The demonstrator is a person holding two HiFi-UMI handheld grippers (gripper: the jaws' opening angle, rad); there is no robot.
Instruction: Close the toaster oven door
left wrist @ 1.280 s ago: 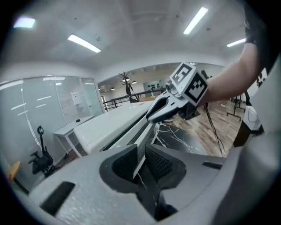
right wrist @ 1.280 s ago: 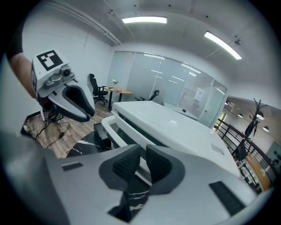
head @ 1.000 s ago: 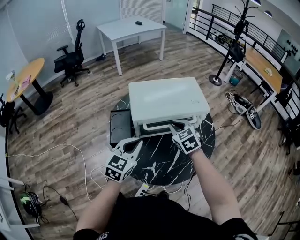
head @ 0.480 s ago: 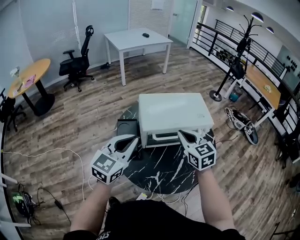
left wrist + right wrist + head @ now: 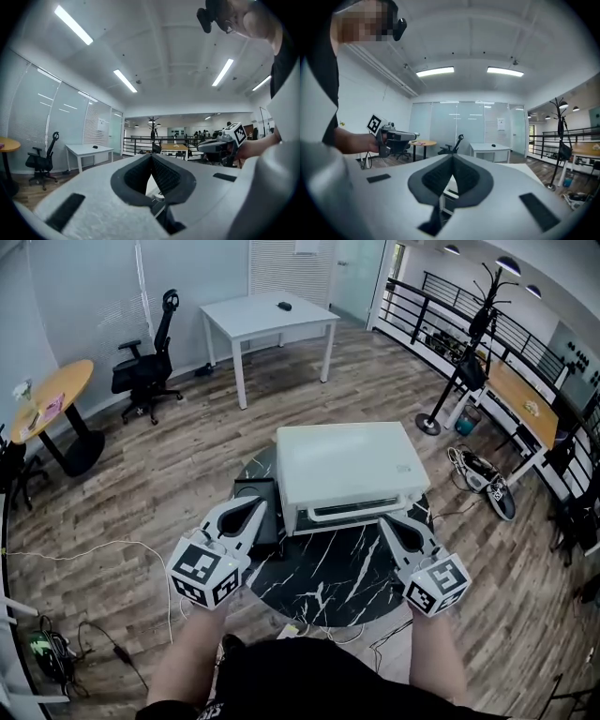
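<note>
The white toaster oven (image 5: 345,465) stands on a round black marble table (image 5: 323,582). Its front door (image 5: 358,510) is up against the body, with the bar handle across it. My left gripper (image 5: 254,509) hovers at the oven's front left corner, shut and empty. My right gripper (image 5: 386,523) hangs just off the door's right end, shut, holding nothing and apart from the handle. In the left gripper view the jaws (image 5: 151,157) meet with nothing between them, and the right gripper (image 5: 219,146) shows beyond. In the right gripper view the jaws (image 5: 452,161) are likewise pressed together.
A black box (image 5: 255,512) sits on the table against the oven's left side. Around the table are a white desk (image 5: 267,315), an office chair (image 5: 145,362), a round wooden table (image 5: 52,404), a coat stand (image 5: 459,362), shoes (image 5: 487,479) and floor cables (image 5: 103,554).
The oven door went from partly open to up against the body. My right gripper came off the handle, its jaws shut, and drew back. The left gripper also pulled back slightly.
</note>
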